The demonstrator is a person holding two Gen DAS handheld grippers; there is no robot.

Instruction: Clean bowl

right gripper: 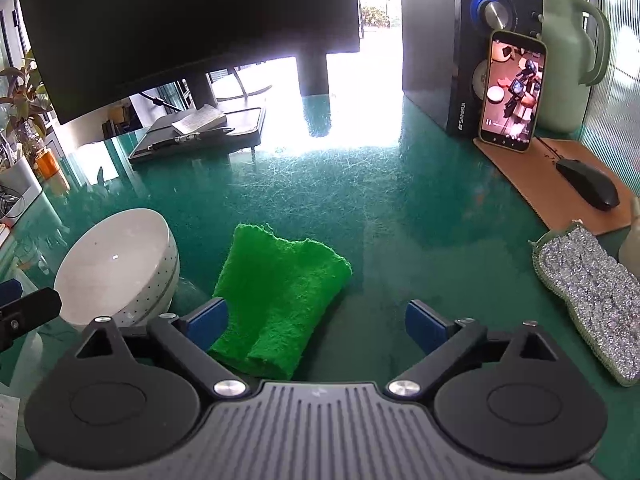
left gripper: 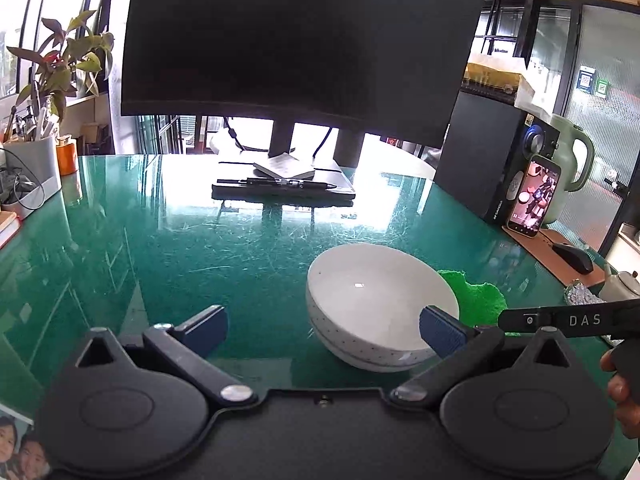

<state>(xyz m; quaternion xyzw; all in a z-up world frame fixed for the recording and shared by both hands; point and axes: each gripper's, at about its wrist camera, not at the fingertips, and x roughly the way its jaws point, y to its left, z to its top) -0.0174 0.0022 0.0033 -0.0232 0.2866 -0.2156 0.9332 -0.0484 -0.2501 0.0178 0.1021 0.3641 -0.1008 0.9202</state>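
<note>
The white bowl is seen tilted on the green glass desk, with the folded green cloth just beside it. Both the left gripper and the right gripper are spread wide, nothing clamped. The bowl is judged rigid, glazed, slippery and breakable; its rim is best pinched. The cloth is soft and light, best taken at its folded near edge.

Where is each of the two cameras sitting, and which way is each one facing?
Left wrist: on the left gripper, facing the monitor over the white bowl; own open fingers and a hand show.
Right wrist: on the right gripper, looking down at the green cloth; own open fingers show.
Shared: bowl, cloth, monitor, phone, mouse.
</note>
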